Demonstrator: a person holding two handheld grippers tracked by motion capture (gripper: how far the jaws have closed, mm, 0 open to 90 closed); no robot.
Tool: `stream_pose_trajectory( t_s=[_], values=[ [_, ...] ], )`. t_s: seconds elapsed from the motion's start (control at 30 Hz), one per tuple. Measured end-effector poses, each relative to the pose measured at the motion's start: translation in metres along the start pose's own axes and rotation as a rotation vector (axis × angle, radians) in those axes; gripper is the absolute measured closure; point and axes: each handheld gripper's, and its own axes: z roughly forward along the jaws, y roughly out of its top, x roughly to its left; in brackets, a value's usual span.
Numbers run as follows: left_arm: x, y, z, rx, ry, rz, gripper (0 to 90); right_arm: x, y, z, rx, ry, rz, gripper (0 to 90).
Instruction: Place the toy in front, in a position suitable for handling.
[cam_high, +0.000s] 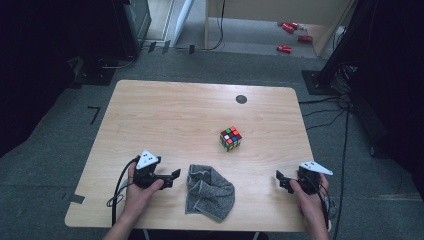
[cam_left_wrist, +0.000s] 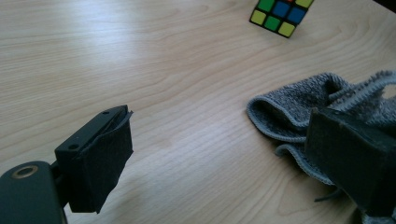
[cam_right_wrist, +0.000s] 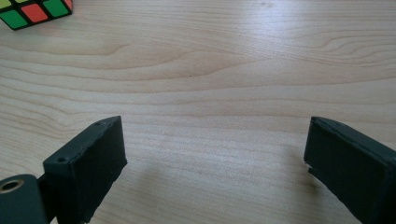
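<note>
A scrambled Rubik's cube (cam_high: 230, 138) stands right of the table's middle. A crumpled grey cloth (cam_high: 210, 192) lies near the front edge. My left gripper (cam_high: 172, 178) rests on the table just left of the cloth, jaws pointing at it. It is open, with nothing between its jaws. In the left gripper view (cam_left_wrist: 222, 135) the cloth (cam_left_wrist: 299, 112) lies beside and behind the right jaw, and the cube (cam_left_wrist: 280, 14) is far ahead. My right gripper (cam_high: 281, 181) sits at the front right, open and empty (cam_right_wrist: 215, 140), over bare wood with the cube's corner (cam_right_wrist: 32, 11) at top left.
The wooden table (cam_high: 165, 115) has a small black round disc (cam_high: 241, 99) near its far edge. Cables trail from both grippers off the front edge. Beyond the table are dark equipment stands, floor cables and small red objects (cam_high: 290, 37) on the floor.
</note>
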Motion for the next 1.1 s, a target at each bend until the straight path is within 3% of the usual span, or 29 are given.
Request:
stream_pose_trajectory(
  t_s=[0.17, 0.33, 0.57, 0.77, 0.93, 1.1],
  values=[
    [-0.008, -0.004, 0.002, 0.013, -0.008, 0.022, 8.1, -0.004, -0.002, -0.002, -0.016, -0.006, 0.013, 5.4],
    [-0.006, -0.001, -0.003, -0.009, 0.0, 0.004, 8.1, -0.007, -0.002, -0.003, -0.022, -0.009, 0.044, 5.9],
    [-0.003, 0.0, -0.006, -0.027, -0.001, 0.002, 8.1, 0.004, -0.001, 0.001, 0.007, -0.032, -0.027, 5.9],
    [-0.014, 0.001, 0.004, -0.02, -0.053, 0.025, 8.1, 0.009, 0.002, 0.003, 0.002, -0.044, -0.048, 6.0],
    [-0.037, 0.006, 0.017, -0.009, -0.112, 0.077, 8.1, 0.014, 0.004, 0.003, -0.008, -0.031, -0.038, 6.1],
    [-0.047, 0.005, 0.026, 0.012, -0.134, 0.1, 8.1, 0.019, 0.006, 0.005, -0.01, -0.025, -0.048, 6.1]
  ],
)
